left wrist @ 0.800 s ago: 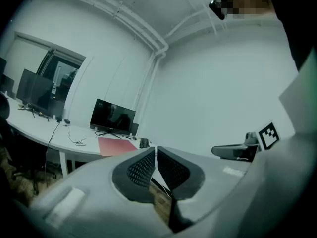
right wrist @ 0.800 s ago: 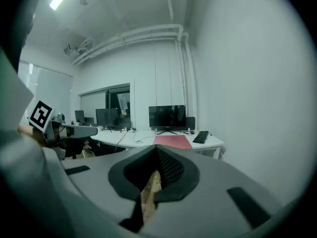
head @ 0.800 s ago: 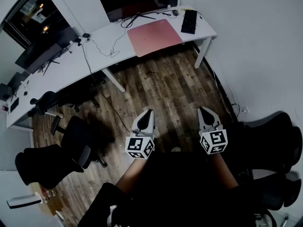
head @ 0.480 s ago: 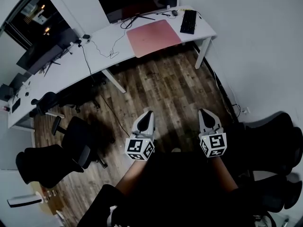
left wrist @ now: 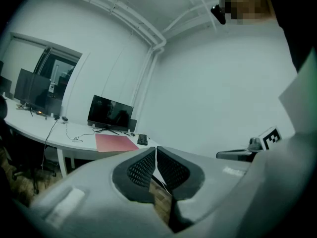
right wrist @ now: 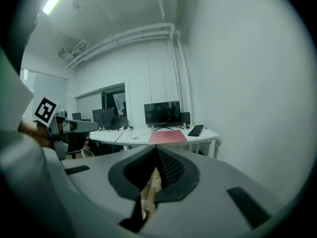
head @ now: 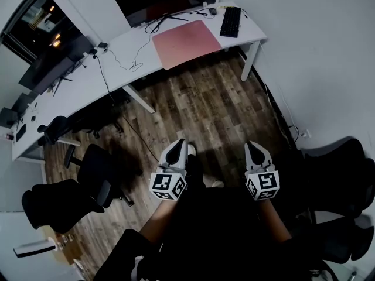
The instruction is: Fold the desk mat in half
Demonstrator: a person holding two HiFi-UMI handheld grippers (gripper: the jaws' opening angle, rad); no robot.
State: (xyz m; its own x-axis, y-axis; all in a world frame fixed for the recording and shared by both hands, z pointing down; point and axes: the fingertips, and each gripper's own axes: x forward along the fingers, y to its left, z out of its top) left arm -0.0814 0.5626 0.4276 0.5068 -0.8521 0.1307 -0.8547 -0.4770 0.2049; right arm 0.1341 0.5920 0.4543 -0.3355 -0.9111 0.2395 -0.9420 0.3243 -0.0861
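Pink mat (head: 188, 43) lies flat on the white tabletop (head: 117, 63), well ahead of both tools, with a keyboard (head: 230, 21) just right of it. Clenched on nothing, the left tool (head: 180, 144) and right tool (head: 254, 147) hang apart over wooden floor (head: 211, 110). Only the head view shows that floor and the chairs (head: 94, 171); the gripper views show the mat almost edge-on before white walls.

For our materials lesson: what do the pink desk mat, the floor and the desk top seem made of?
The desk mat: probably faux leather or soft plastic; thin, flat, evenly pink, matte.
The floor: wood or wood-look laminate; brown grained planks.
The desk top: likely white laminate; smooth, uniform.
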